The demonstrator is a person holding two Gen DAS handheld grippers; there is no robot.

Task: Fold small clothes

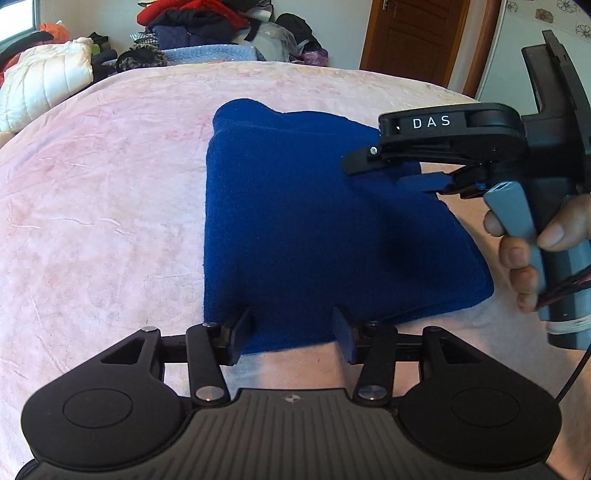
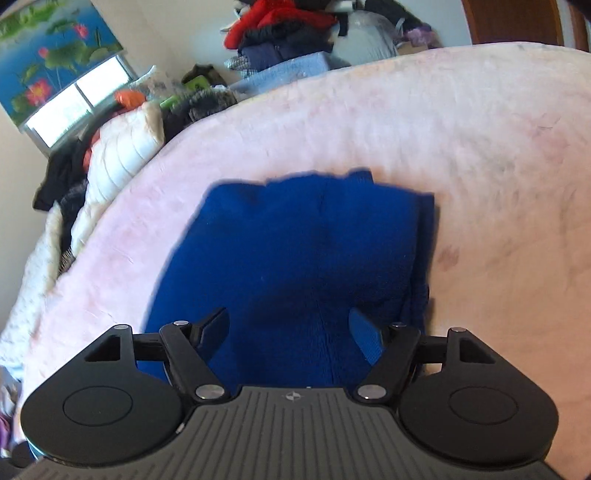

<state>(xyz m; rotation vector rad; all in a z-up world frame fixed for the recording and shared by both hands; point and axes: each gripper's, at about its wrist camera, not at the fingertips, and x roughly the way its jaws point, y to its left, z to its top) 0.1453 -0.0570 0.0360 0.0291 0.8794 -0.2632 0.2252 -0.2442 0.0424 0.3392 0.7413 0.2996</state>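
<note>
The folded blue garment lies flat on the pink blanket, its long side running away from the left gripper, which straddles the near edge with jaws apart, while the right gripper hangs open over its right side

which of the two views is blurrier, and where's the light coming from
Right wrist view: softer, with smeared edges on the blue garment and the clothes pile; daylight enters through the window at upper left. Left wrist view: sharper, the pink blanket shows crisp creases, and the right tool casts a soft shadow on the garment; both views bulge with fisheye.
</note>
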